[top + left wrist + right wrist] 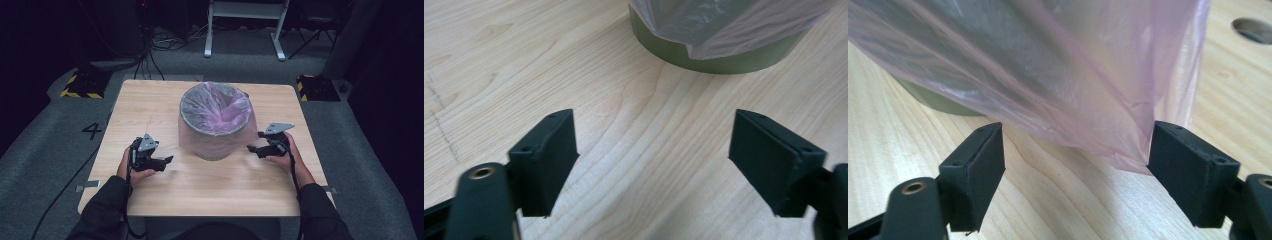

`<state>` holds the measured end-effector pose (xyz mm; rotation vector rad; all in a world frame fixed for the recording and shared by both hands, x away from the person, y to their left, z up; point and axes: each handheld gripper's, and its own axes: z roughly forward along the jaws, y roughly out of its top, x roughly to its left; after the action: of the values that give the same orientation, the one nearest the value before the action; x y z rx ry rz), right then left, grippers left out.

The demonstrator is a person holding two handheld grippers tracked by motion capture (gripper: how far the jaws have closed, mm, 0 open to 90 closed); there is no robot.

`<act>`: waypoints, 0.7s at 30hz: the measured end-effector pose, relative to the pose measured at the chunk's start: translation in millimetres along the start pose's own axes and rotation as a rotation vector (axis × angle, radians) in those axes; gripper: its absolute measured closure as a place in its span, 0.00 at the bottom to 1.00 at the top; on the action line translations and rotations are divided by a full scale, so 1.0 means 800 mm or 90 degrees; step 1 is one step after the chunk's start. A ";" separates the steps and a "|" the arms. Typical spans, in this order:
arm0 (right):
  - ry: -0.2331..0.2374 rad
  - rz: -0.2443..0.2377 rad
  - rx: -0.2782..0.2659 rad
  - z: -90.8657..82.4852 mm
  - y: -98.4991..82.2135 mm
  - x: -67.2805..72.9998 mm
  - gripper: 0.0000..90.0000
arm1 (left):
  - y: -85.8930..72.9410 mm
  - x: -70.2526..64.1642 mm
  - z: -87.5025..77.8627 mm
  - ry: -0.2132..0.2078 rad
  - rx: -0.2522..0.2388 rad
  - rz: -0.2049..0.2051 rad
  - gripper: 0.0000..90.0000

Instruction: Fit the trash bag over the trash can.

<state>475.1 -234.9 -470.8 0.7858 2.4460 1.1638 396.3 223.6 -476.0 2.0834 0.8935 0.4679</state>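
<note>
A round olive-green bin stands at the middle of the wooden table, lined with a thin pink bag that drapes over its rim and down its sides. My left gripper rests low at the bin's left, open, with bare wood between its jaws. In the left gripper view my left gripper points at the bin's base under the bag's hem. My right gripper is open at the bin's right. In the right gripper view my right gripper has loose bag film hanging between its jaws, unpinched.
A white frame stands on the floor behind the table. Yellow-and-black striped blocks sit at both far corners. A round hole pierces the tabletop beyond the bag. Cables trail from both grippers toward the person.
</note>
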 end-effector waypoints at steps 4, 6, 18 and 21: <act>0.012 0.005 -0.029 -0.019 0.003 0.000 0.23 | -0.005 -0.009 0.001 -0.002 0.016 0.014 0.20; 0.017 -0.004 -0.031 -0.027 0.002 0.001 0.21 | -0.007 -0.013 0.005 -0.006 0.031 0.026 0.21; 0.003 -0.014 -0.055 -0.058 0.004 0.013 0.22 | -0.015 -0.024 0.017 -0.032 0.087 0.046 0.20; 0.002 -0.011 -0.089 -0.070 0.012 0.017 0.23 | -0.018 -0.025 0.019 -0.036 0.097 0.046 0.20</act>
<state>439.6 -256.4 -429.4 0.7206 2.3387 1.3138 385.2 207.4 -497.2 2.2624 0.8452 0.3874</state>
